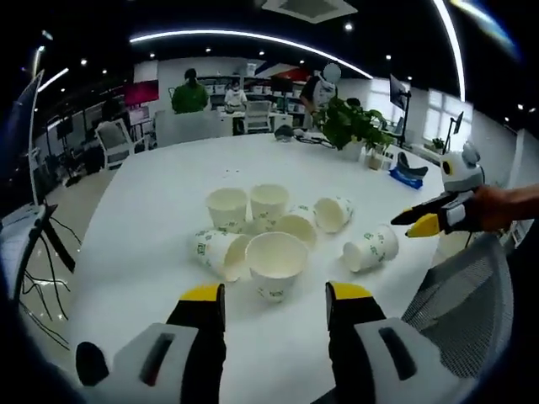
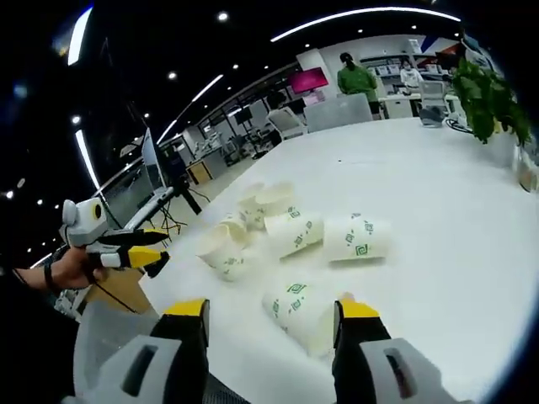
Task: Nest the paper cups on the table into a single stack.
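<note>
The left gripper [image 1: 275,295] hangs with its jaws spread, nothing between them, just short of the nearest upright cup [image 1: 275,264] at the near edge of the white table [image 1: 152,219]. In the right gripper view the right gripper [image 2: 271,313] is likewise parted and empty, and the nearest thing to it is a cup on its side [image 2: 305,313], lying between and just beyond the jaw tips; whether it touches them I cannot tell.

Further out the cups are scattered in a loose cluster at the table's middle. In the left gripper view two stand upright at the far side [image 1: 227,206], the rest lie tipped, one well off to the right [image 1: 370,248].

These are thin paper: light, easily crushed, and likely to skid on the smooth top. I judge a gentle pinch across the rim or the upper wall is the safest hold, with the tipped ones taken at the stiffer rolled lip.

Beyond stands a potted plant [image 1: 349,126].
</note>
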